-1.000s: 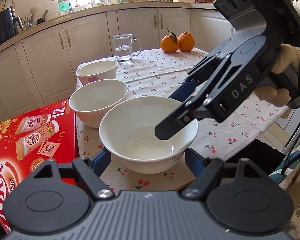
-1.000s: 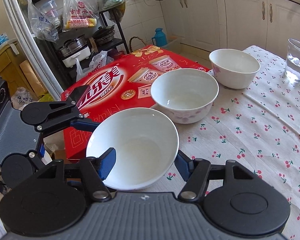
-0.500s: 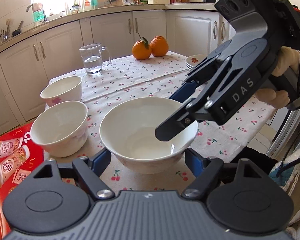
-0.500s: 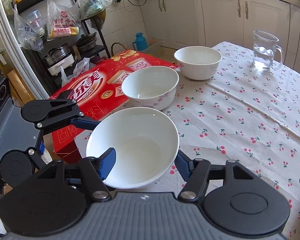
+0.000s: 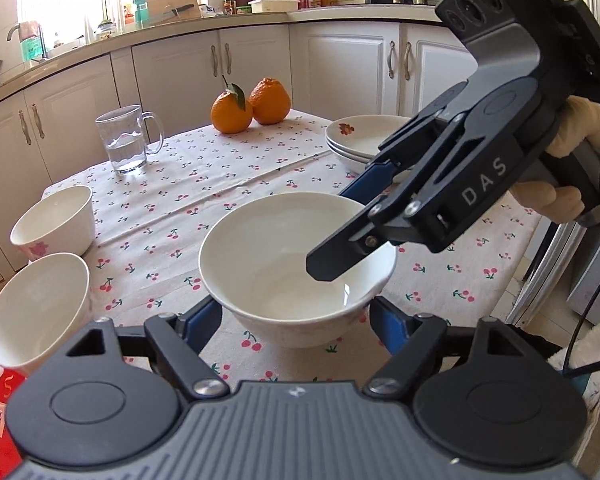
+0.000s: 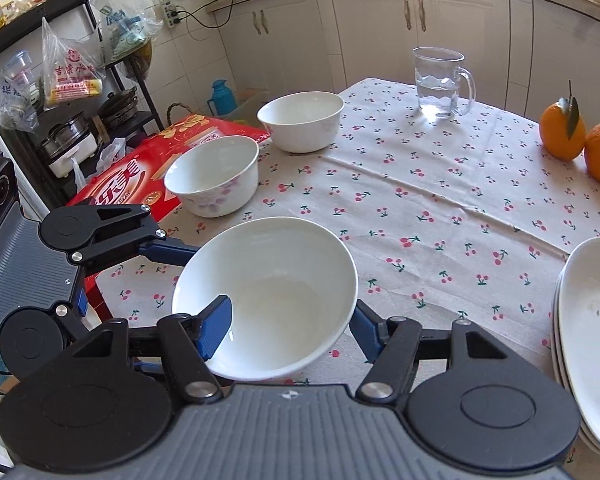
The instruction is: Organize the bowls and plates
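A plain white bowl (image 5: pixel 296 268) hangs above the cherry-print tablecloth (image 5: pixel 220 184), held from two sides. My left gripper (image 5: pixel 296 322) is shut on the bowl, fingers on its outer walls. My right gripper (image 6: pixel 288 326) is shut on the bowl's (image 6: pixel 268 296) near rim, one finger inside, one outside; it shows from the side in the left wrist view (image 5: pixel 340 256). Two more white bowls (image 6: pixel 214 176) (image 6: pixel 300 120) stand at the table's far left edge. A stack of white plates (image 6: pixel 588 312) sits at the right, also in the left wrist view (image 5: pixel 364 140).
A glass mug of water (image 6: pixel 440 84) and two oranges (image 6: pixel 580 144) stand at the back of the table. A red printed box (image 6: pixel 132 176) lies beside the table's left edge. White kitchen cabinets (image 5: pixel 260 60) ring the room. A shelf with pots and bags (image 6: pixel 60 92) stands beyond the box.
Both grippers have carried the held bowl to the right across the table, away from the two other bowls and the red box. The plate stack has come into view.
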The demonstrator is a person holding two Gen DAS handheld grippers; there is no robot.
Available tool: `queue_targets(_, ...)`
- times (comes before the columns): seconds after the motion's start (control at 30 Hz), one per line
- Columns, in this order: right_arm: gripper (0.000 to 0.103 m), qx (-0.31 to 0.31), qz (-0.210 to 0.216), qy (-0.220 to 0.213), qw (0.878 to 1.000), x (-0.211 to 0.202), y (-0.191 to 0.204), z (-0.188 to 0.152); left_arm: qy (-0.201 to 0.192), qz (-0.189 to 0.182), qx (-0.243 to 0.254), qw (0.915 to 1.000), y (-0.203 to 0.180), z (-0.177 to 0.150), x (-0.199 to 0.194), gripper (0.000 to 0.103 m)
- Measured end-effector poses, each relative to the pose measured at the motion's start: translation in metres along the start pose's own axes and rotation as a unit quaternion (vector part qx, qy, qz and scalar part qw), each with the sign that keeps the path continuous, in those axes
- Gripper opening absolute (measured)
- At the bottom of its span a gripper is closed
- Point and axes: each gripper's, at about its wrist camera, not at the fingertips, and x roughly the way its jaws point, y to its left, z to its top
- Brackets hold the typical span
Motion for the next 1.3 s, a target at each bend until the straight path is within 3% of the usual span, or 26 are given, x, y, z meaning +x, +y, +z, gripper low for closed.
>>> queue_targets(0.53, 0.072, 0.015, -0.024, -0.011, 1.000, 0.000, -0.016, -0.006, 0.001, -0.006, -0.007, 1.0000, -0.003, 0.004, 0.019, 0.081)
queue_targets(0.7, 0.077, 0.016, -0.023, -0.013, 1.000, 0.002, -0.016, -0.007, -0.001, -0.004, -0.004, 1.0000, -0.004, 0.004, 0.021, 0.082)
queue_targets(0.73, 0.084, 0.015, -0.024, -0.017, 0.999, 0.001, -0.016, -0.007, 0.000, -0.003, -0.002, 1.0000, -0.004, 0.004, 0.020, 0.084)
queue_targets(0.83, 0.103, 0.010, -0.033, -0.036, 0.999, -0.005, -0.013, -0.006, -0.007, -0.005, -0.006, 0.9999, -0.004, 0.003, 0.015, 0.090)
queue_targets(1.1, 0.103, -0.018, -0.080, -0.067, 0.994, -0.015, -0.001, -0.001, -0.021, 0.015, -0.024, 0.9994, 0.000, -0.002, -0.014, 0.097)
queue_targets(1.3, 0.103, -0.083, -0.119, -0.088, 0.985, -0.018, 0.026, 0.007, -0.030, 0.059, -0.027, 0.9974, 0.015, -0.007, -0.048, 0.098)
